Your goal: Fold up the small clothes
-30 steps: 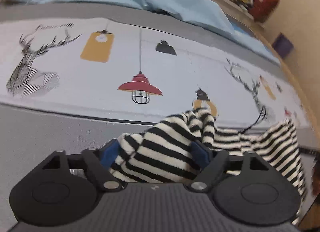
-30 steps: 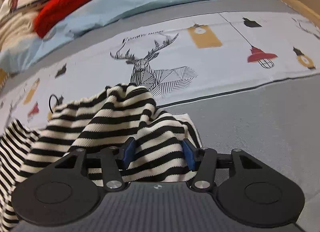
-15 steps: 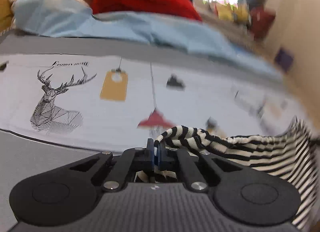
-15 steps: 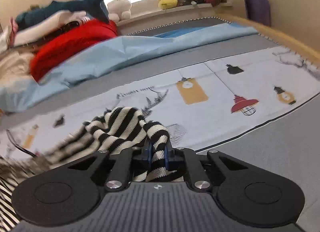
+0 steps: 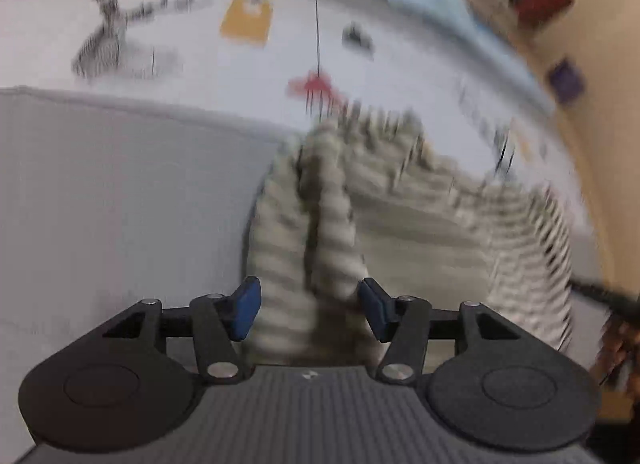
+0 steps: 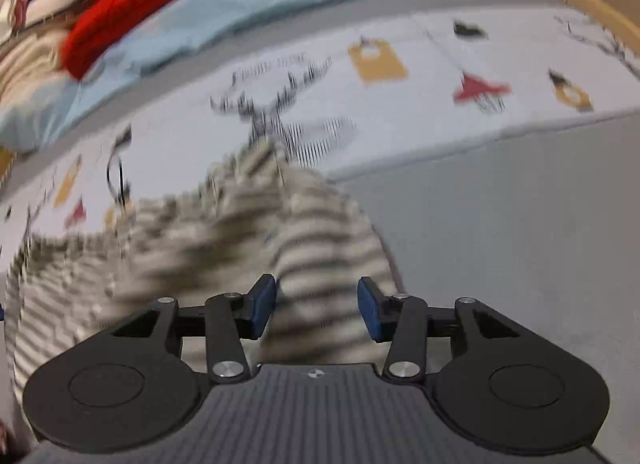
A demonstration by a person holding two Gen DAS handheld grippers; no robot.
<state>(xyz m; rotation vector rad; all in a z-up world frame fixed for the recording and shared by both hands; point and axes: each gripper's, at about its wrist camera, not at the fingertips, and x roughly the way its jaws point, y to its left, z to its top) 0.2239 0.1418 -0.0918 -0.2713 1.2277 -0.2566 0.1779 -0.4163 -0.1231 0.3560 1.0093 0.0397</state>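
Black-and-white striped knitted garment (image 5: 400, 224) spread on the bed, over the grey band of the printed bed sheet (image 5: 120, 204) and reaching onto its white band. Both views badly blurred.

Left claw (image 5: 310, 310): jaws opening, blue pads (image 5: 246, 308) apart, a raised fold of the striped garment running up between them; pads seemingly not pressing it, so released. Rest of the garment fanned out to the right of that fold.

Right claw (image 6: 316, 310): jaws likewise opening, blue pads (image 6: 262, 306) spread with a hump of the striped garment (image 6: 312, 244) between them and clear gaps at the sides; released too. Remainder of the garment trailing to the left.

Beyond the garment, deer, lamp and tag drawings on the white band of the sheet (image 6: 400, 124). A short line of lettering above the deer (image 6: 276, 64), too smeared to read. No brand or label legible.
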